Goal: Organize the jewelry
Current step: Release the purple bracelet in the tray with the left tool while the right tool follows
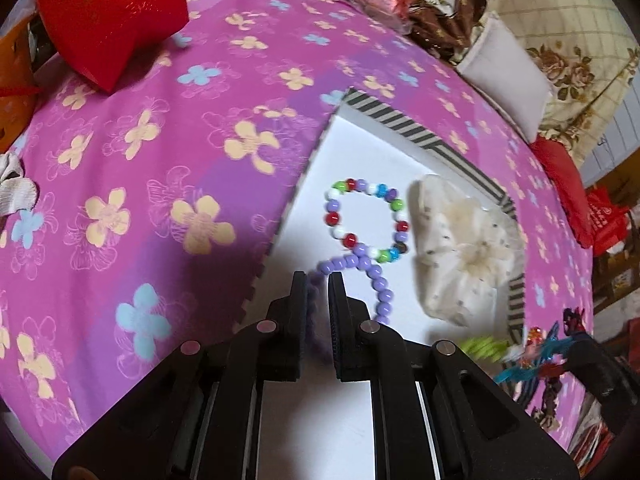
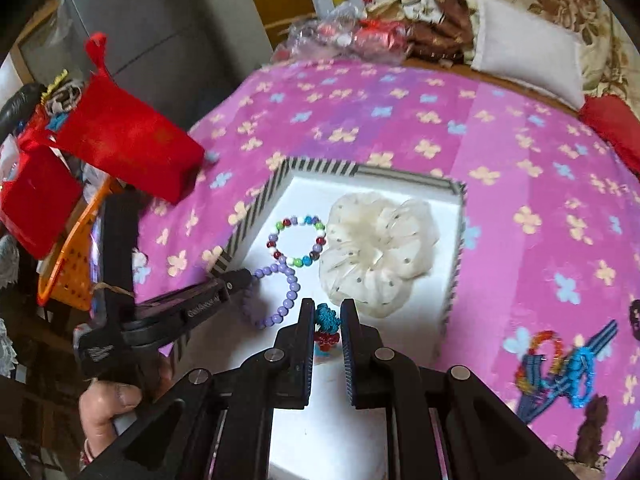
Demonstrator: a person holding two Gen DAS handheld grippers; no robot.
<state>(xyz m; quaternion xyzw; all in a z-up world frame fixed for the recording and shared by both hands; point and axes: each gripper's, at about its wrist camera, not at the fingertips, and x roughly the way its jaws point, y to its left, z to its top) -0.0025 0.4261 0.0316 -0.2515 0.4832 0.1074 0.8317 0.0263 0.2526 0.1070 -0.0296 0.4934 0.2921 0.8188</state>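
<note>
A white tray with a striped rim [image 1: 404, 122] [image 2: 320, 167] lies on the pink flowered cloth. In it are a multicoloured bead bracelet [image 1: 366, 218] [image 2: 298, 242], a cream fabric scrunchie [image 1: 466, 252] [image 2: 378, 248] and a purple bead bracelet [image 1: 372, 276] [image 2: 286, 294]. My left gripper [image 1: 318, 280] [image 2: 244, 280] is shut on the purple bracelet's near end, low over the tray. My right gripper [image 2: 327, 308] is shut on a blue and red knotted ornament [image 2: 327, 328] above the tray's near part.
A red pouch [image 1: 112, 16] [image 2: 128, 144] lies at the cloth's far left. Blue and red hair ornaments [image 2: 560, 368] [image 1: 532, 354] lie on the cloth right of the tray. A white cushion [image 2: 528, 60] and clutter line the back. An orange basket [image 2: 68, 264] stands at left.
</note>
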